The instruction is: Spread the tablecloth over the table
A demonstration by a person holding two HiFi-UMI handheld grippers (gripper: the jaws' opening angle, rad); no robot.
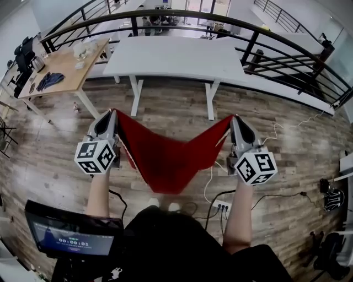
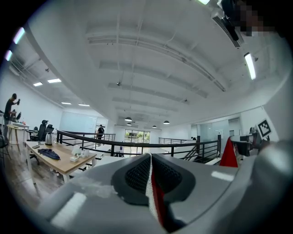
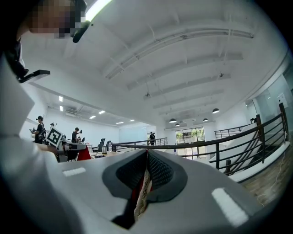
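A red tablecloth [image 1: 165, 157] hangs in a sagging V between my two grippers, above the wooden floor. My left gripper [image 1: 114, 113] is shut on its left corner, and the red and white hem [image 2: 153, 192] shows pinched between the pads. My right gripper [image 1: 234, 118] is shut on the right corner, with the cloth edge [image 3: 142, 192] squeezed in its jaws. Both grippers point level toward the white table [image 1: 174, 58], which stands a step ahead of the cloth. In the left gripper view the other gripper's red corner [image 2: 228, 155] shows at the right.
A black railing [image 1: 182, 16] curves behind the white table. A wooden desk [image 1: 60, 69] with small items stands at the left. Cables and a power strip [image 1: 220, 206] lie on the floor near my feet. People stand far off in the office.
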